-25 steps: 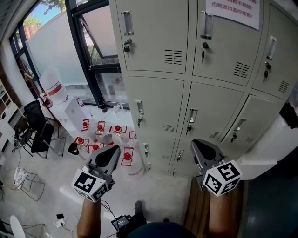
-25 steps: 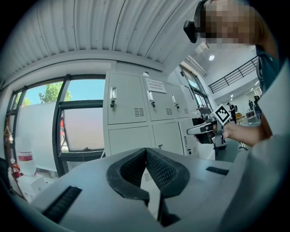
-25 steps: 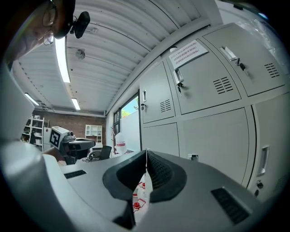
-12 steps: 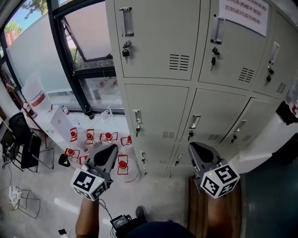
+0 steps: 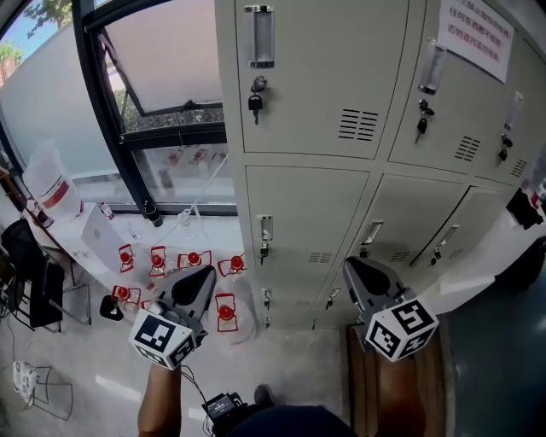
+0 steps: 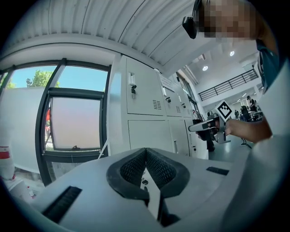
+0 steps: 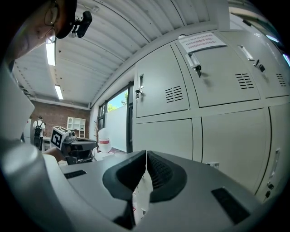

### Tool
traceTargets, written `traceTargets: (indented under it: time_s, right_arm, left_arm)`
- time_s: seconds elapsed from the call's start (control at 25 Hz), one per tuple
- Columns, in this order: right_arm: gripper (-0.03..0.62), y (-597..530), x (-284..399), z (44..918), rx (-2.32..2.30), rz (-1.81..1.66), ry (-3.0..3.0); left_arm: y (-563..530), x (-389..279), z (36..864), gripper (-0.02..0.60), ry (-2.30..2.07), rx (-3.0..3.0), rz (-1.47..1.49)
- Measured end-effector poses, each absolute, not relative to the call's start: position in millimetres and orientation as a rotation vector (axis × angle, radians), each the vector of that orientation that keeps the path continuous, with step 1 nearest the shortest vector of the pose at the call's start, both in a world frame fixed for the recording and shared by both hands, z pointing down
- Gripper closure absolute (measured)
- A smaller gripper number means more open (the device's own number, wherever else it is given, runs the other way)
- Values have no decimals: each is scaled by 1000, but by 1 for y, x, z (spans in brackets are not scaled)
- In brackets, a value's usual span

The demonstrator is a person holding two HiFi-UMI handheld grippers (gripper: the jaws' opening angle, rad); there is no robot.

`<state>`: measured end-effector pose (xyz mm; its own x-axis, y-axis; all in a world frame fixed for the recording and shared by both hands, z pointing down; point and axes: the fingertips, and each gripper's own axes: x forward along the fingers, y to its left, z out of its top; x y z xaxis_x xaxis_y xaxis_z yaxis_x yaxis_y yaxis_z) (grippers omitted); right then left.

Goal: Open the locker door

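A bank of beige metal lockers (image 5: pixel 341 171) fills the head view, every door closed. The upper left door (image 5: pixel 316 77) carries a chrome handle (image 5: pixel 262 36) with a key (image 5: pixel 255 102) hanging under it. The door below it (image 5: pixel 307 213) has a smaller handle (image 5: pixel 265 230). My left gripper (image 5: pixel 206 275) is held low and left of the lockers, shut and empty. My right gripper (image 5: pixel 352 267) is held low in front of the bottom doors, also shut and empty. Neither touches a locker. The left gripper view shows its pads (image 6: pixel 146 154) closed and the lockers (image 6: pixel 145 95) ahead; the right gripper (image 7: pixel 146 156) has its pads closed too.
A dark-framed window (image 5: pixel 128 111) stands left of the lockers. Several red-capped items (image 5: pixel 192 260) lie on the floor below it, beside a water jug (image 5: pixel 47 183) and a black chair (image 5: pixel 21 265). A paper notice (image 5: pixel 478 26) hangs on an upper right door. A wooden strip (image 5: pixel 358 375) lies underfoot.
The head view has shifted: the lockers now sit lower and further right in frame and look closer. Both grippers stay shut in nearly the same spots.
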<state>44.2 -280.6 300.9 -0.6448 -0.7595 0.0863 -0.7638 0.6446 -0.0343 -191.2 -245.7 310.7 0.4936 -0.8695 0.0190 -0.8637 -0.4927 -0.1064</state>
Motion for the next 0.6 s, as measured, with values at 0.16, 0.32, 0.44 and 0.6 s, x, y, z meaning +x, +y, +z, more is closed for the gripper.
traceTargets:
  time_s: [0.16,0.32,0.44,0.6]
  right_arm:
    - [557,-291,25,298,1345,90,-2765]
    - [557,-300,9,297,1375,85,-2745]
    - [557,-306,0,299,1375,87,-2732]
    - [557,-319,-11,302,1355,89,-2734]
  left_arm:
    - [-260,-212,314,565,1497,-2670,-83]
    - [-276,-226,322,565,1464,-2698,-64]
    - [-284,-231,329,565,1454,-2722,-51]
    - [-292,-238,335,565,1457,-2728,-47]
